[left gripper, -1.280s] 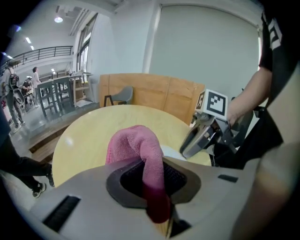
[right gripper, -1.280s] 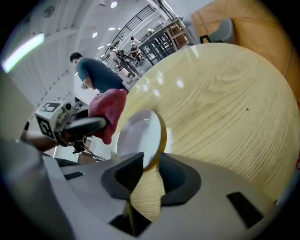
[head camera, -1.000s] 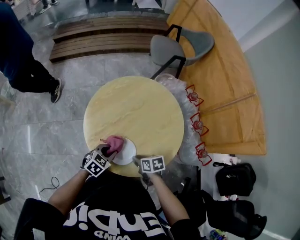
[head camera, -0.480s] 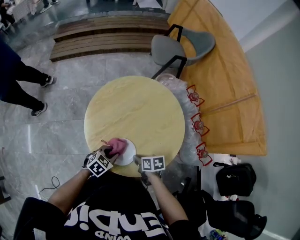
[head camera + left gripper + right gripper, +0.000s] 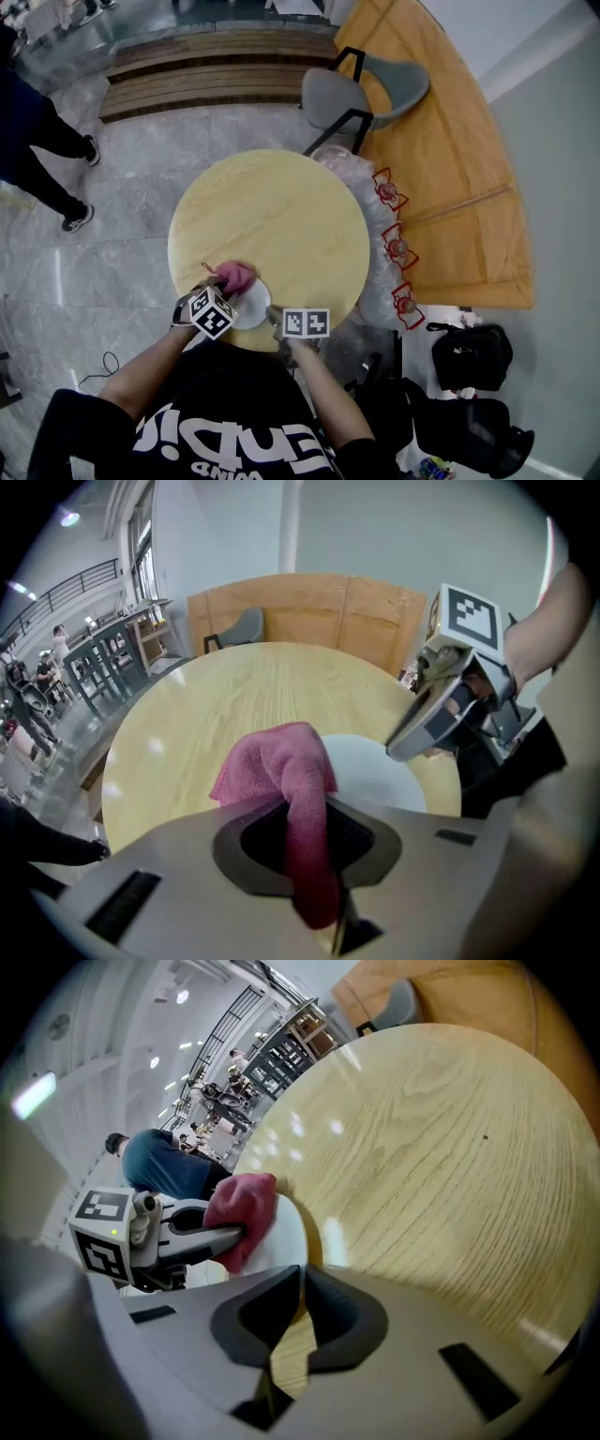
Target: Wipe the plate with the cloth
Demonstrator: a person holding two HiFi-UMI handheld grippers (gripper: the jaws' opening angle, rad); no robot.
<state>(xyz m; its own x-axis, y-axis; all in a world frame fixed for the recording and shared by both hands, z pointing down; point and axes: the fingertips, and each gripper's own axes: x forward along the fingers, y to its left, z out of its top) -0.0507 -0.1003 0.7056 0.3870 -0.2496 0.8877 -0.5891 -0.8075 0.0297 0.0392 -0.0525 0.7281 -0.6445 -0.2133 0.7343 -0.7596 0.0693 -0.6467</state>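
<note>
Left gripper (image 5: 309, 832): jaws pinched on 1 pink cloth (image 5: 277, 761), which runs up between them and bunches into a loose wad beyond the tips. In the head view I see that wad lying over the far left rim of the white plate (image 5: 253, 307), with part of it on the bare wood of the round table (image 5: 281, 206).

Right gripper (image 5: 302, 1269): jaws pressed together on the plate's near right rim, with the thin white edge caught between the tips. The plate lies flat on the table close to the edge nearest me, between the 2 grippers. The rest of the tabletop carries nothing else I can make out.

Beyond the table, on its far side, stands 1 grey chair (image 5: 361, 89) on the floor, pushed slightly clear of the table edge.
</note>
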